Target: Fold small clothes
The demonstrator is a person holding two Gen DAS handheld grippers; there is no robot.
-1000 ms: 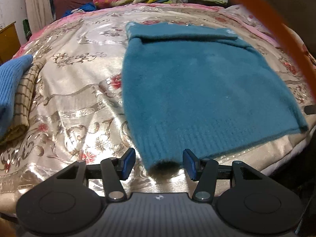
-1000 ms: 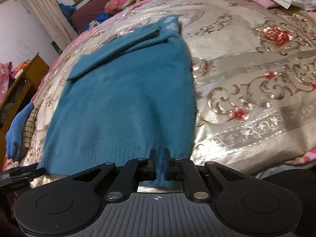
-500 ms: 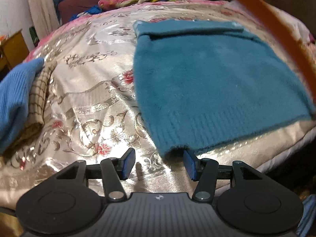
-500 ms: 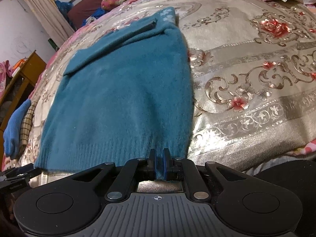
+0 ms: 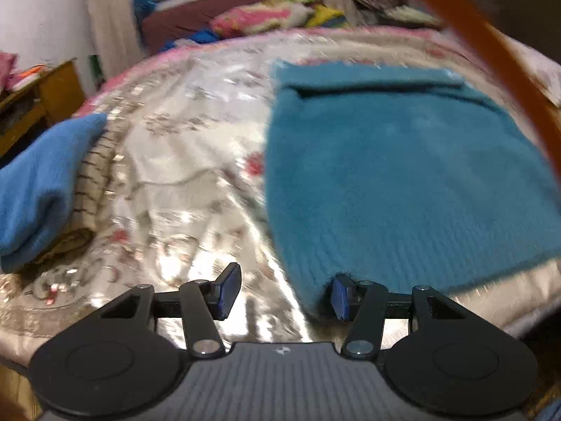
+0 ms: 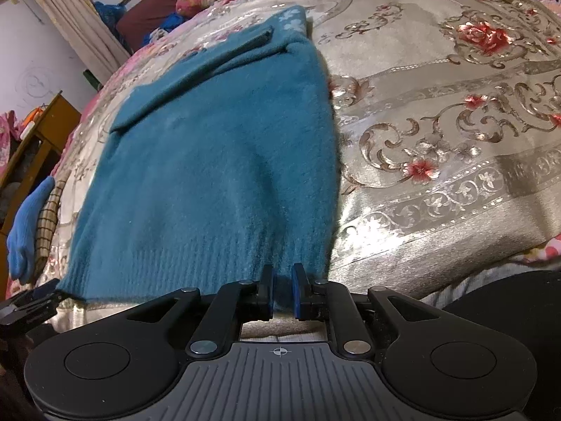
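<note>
A teal knitted sweater (image 5: pixel 403 172) lies flat on the bed, sleeves folded across its top; it also shows in the right wrist view (image 6: pixel 217 161). My left gripper (image 5: pixel 285 296) is open at the hem's near left corner, which sits by the right fingertip (image 5: pixel 342 296); the view is blurred. My right gripper (image 6: pixel 282 289) has its jaws slightly parted around the ribbed hem at the near right corner, with the fabric still between the pads. The left gripper shows at the far left of the right wrist view (image 6: pixel 31 301).
The bed has a shiny floral cover (image 6: pixel 438 133). A folded blue garment (image 5: pixel 38 189) on a checked one (image 5: pixel 91 189) lies at the left. Pillows and clothes (image 5: pixel 256 17) pile at the head. A wooden cabinet (image 5: pixel 38 101) stands left. An orange bar (image 5: pixel 498 66) crosses the upper right.
My right gripper's jaws have parted from fully shut on the hem. My left gripper has shifted left and back, so the hem corner now lies by its right finger.
</note>
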